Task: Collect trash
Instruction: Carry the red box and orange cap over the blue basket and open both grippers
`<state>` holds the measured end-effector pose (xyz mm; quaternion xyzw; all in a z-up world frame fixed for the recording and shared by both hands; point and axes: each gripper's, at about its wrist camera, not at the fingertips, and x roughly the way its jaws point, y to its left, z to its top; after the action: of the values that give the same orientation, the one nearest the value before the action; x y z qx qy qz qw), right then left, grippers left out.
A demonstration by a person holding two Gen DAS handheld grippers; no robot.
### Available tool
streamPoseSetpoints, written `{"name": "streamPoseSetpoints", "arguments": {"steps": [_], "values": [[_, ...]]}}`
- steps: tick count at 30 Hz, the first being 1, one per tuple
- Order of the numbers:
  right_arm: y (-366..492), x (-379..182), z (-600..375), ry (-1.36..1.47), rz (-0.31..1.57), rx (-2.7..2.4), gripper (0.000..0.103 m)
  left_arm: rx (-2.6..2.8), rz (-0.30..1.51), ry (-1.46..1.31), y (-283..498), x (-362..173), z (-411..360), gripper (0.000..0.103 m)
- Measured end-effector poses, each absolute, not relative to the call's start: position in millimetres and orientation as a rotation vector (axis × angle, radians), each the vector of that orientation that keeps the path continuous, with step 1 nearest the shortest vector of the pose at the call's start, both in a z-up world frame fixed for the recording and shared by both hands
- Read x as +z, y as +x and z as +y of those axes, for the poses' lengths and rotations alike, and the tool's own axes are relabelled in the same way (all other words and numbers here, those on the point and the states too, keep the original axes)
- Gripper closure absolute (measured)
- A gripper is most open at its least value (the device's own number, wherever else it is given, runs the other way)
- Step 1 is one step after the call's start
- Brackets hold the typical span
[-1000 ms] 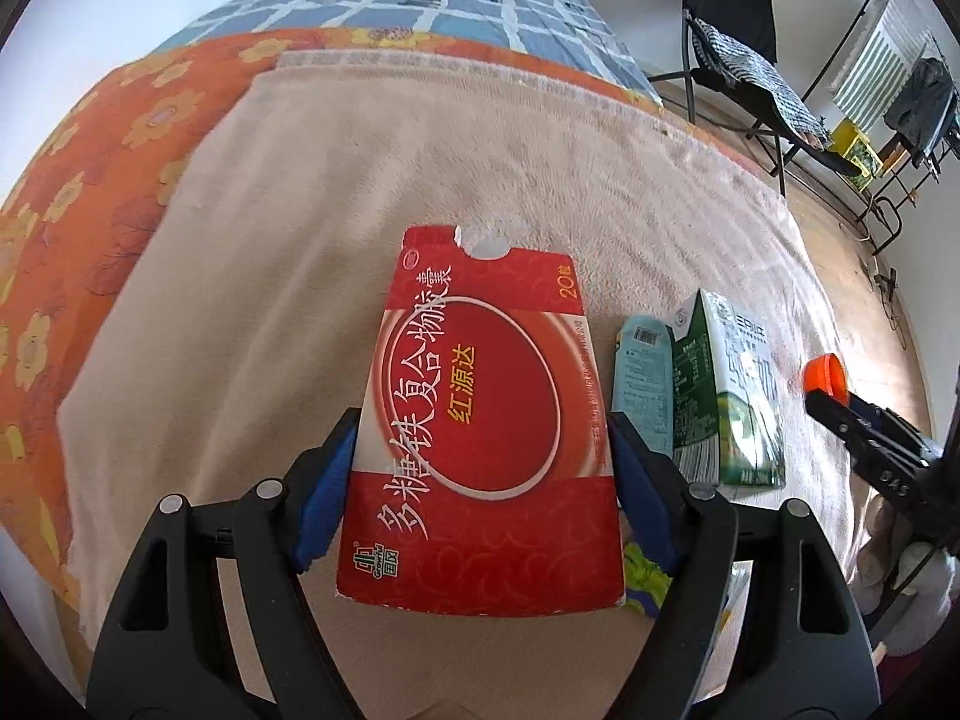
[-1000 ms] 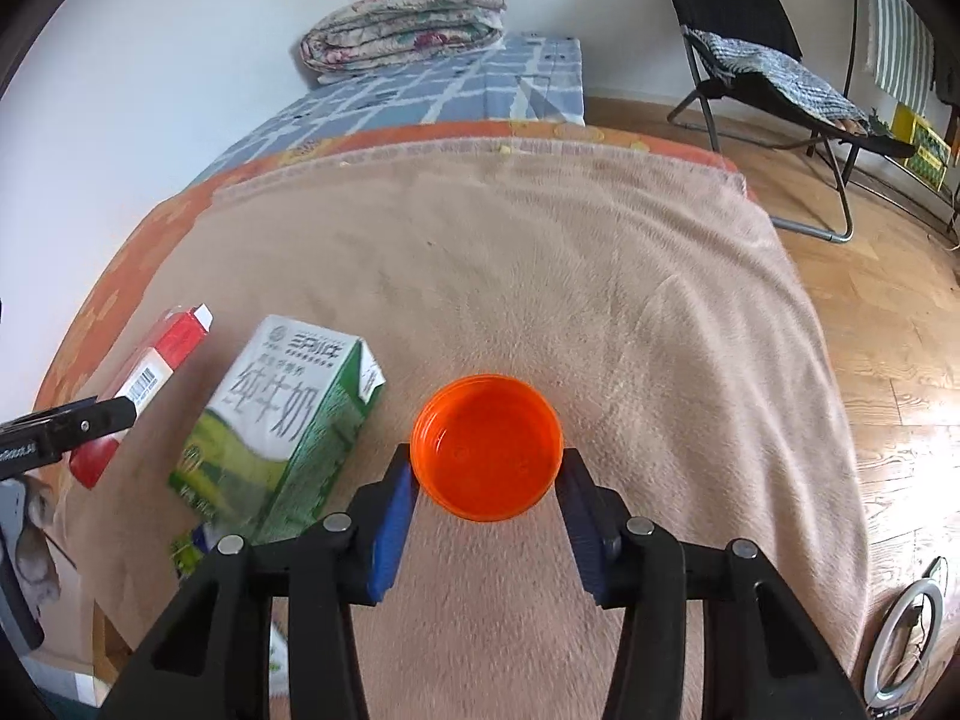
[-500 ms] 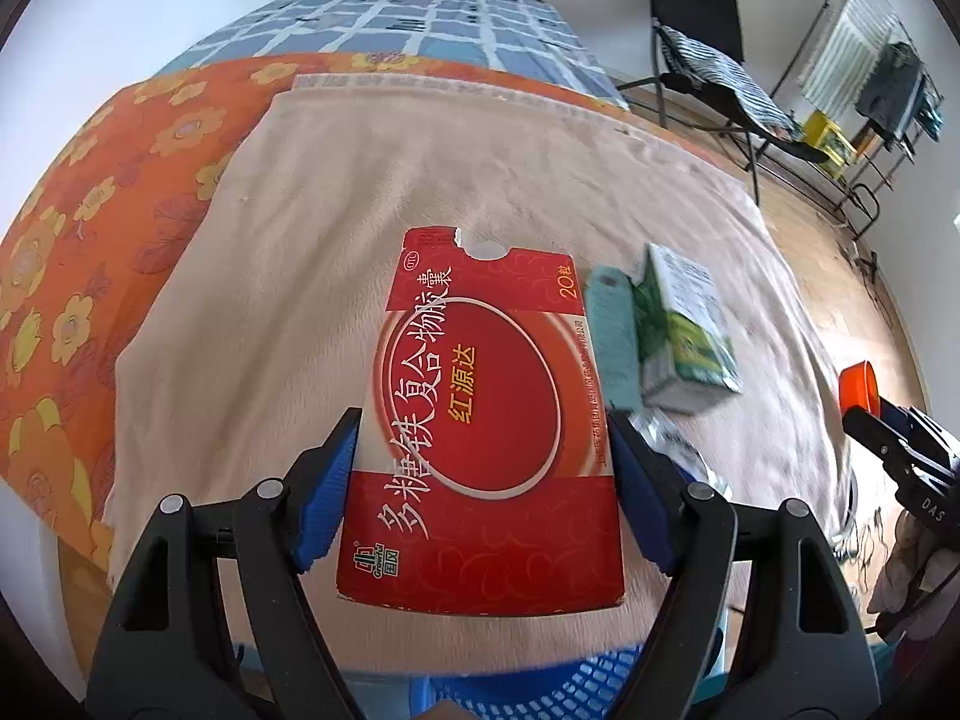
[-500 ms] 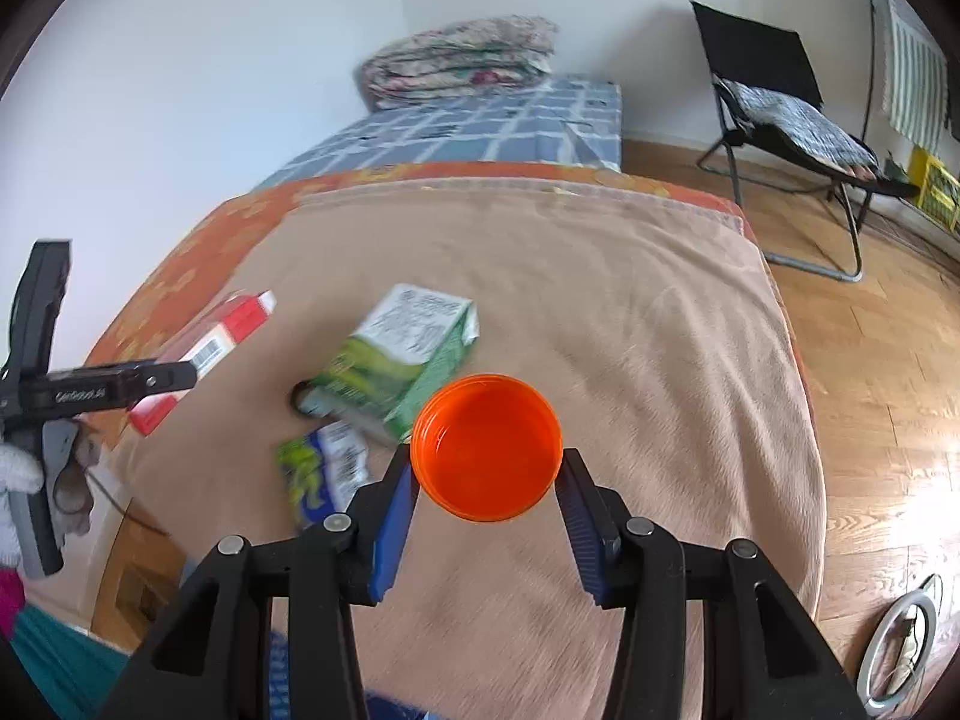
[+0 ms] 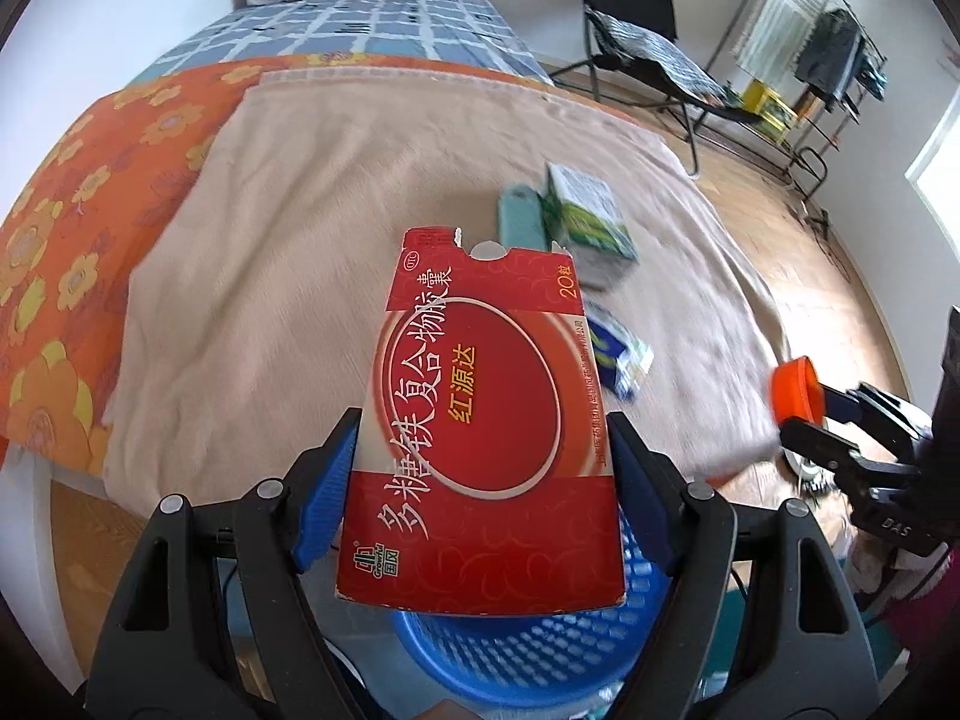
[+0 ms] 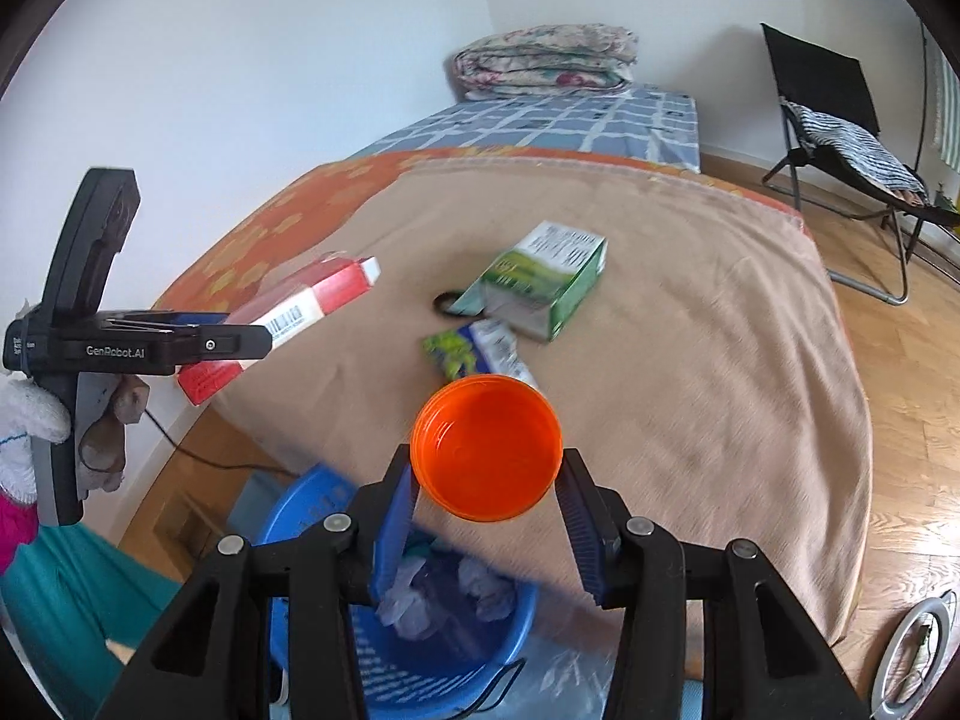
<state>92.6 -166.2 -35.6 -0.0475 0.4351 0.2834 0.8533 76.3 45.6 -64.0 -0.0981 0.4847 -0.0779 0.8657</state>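
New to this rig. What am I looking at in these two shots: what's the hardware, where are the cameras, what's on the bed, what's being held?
No robot arm here: a person carries a handheld two-finger gripper in each hand. Each gripper has a fisheye camera looking forward along its fingers, so one picture comes from the left gripper and one from the right gripper.

The left gripper is shut on a flat red box. The right gripper is shut on an orange cap. Each view also catches the other gripper off to the side.

On the bed's beige blanket lie a green carton and a crumpled wrapper; other bits near them are too blurred to name.

Below both grippers, beside the bed, stands a blue basket with crumpled trash already inside.
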Motion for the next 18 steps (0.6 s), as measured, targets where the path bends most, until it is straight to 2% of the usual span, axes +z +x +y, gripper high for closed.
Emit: {"name": "streamPoseSetpoints", "arguments": {"steps": [18], "values": [[40,-75,-152,-0.126,1.038,0.670,0.055,-0.288,1.168,-0.241,-24,-115,7,0.023]]}}
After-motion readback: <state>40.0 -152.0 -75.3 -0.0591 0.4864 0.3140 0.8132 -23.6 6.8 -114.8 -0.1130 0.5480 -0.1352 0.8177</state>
